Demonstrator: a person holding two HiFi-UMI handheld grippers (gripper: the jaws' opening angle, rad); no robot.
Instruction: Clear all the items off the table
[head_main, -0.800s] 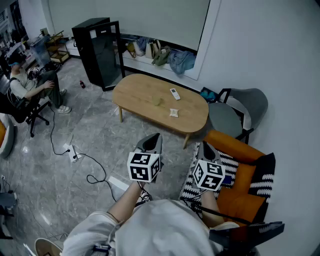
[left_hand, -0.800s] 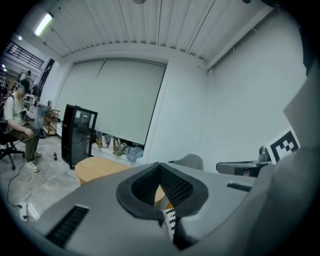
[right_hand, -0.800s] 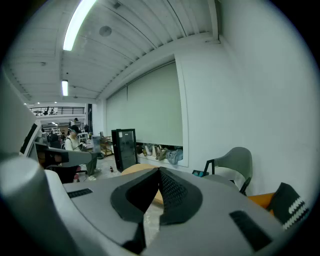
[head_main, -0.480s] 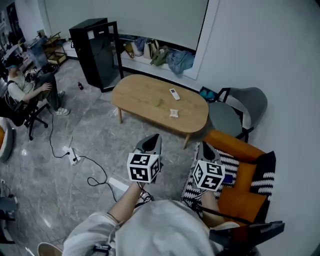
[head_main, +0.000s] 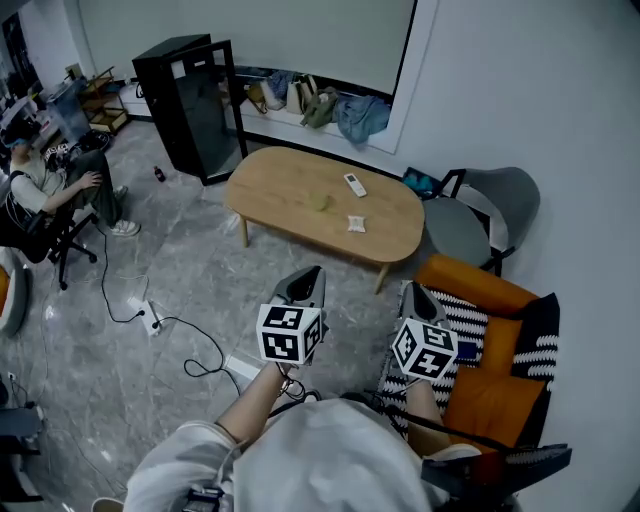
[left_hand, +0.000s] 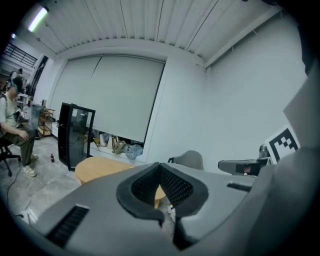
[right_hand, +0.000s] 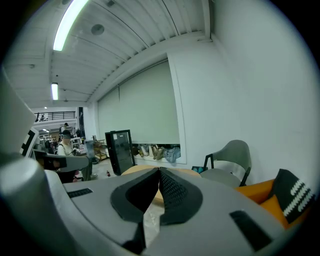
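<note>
An oval wooden table (head_main: 290, 180) stands ahead on the grey floor. On it lie a white remote (head_main: 354, 185), a small green thing (head_main: 320, 203) and a small white packet (head_main: 355, 223). My left gripper (head_main: 308, 273) is held well short of the table, its jaws shut with nothing between them. My right gripper (head_main: 412, 291) hovers beside it over the orange seat, shut and empty too. In the left gripper view the left gripper (left_hand: 160, 164) points over the table (left_hand: 95, 168). In the right gripper view the right gripper (right_hand: 159, 170) also points at the table (right_hand: 135, 170).
A grey chair (head_main: 480, 215) stands at the table's right end. An orange armchair (head_main: 490, 350) with a striped cushion is under my right side. A black cabinet (head_main: 185, 100) stands at the back left, bags (head_main: 320, 105) line the window ledge, cables (head_main: 170, 325) cross the floor, and a person (head_main: 50, 190) sits at the left.
The head view has shifted slightly, so the table and chairs sit a little further right. Both grippers stay shut in about the same place.
</note>
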